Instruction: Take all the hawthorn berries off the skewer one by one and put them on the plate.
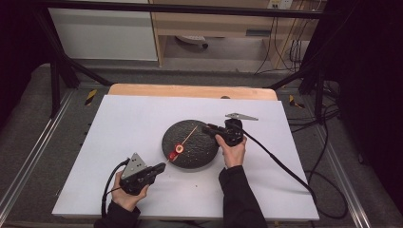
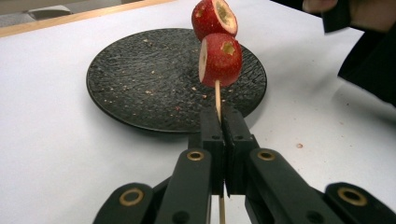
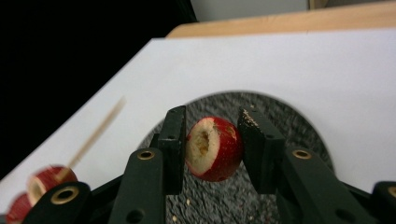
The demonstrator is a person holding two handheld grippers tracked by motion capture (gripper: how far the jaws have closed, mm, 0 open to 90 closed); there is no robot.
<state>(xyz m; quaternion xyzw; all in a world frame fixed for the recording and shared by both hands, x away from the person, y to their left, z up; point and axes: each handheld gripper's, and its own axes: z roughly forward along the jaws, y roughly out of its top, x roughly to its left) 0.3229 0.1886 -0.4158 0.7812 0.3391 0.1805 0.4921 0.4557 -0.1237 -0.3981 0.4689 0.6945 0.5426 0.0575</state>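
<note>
Left gripper view has the left claw (image 2: 223,122) clamped on a skewer (image 2: 217,95), tip raised over the black plate (image 2: 140,79) mid-desk, steady for threading. Right claw (image 3: 211,140) pinches a cored hawthorn (image 3: 215,148), hole seemingly lined up.

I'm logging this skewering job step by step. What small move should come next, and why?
Probably bring the right gripper toward the skewer's free tip and line up the cored hole. The left gripper is shut on the skewer, which already carries two red fruit pieces over the black plate, while the right holds a third cored piece, not yet threaded.
</note>
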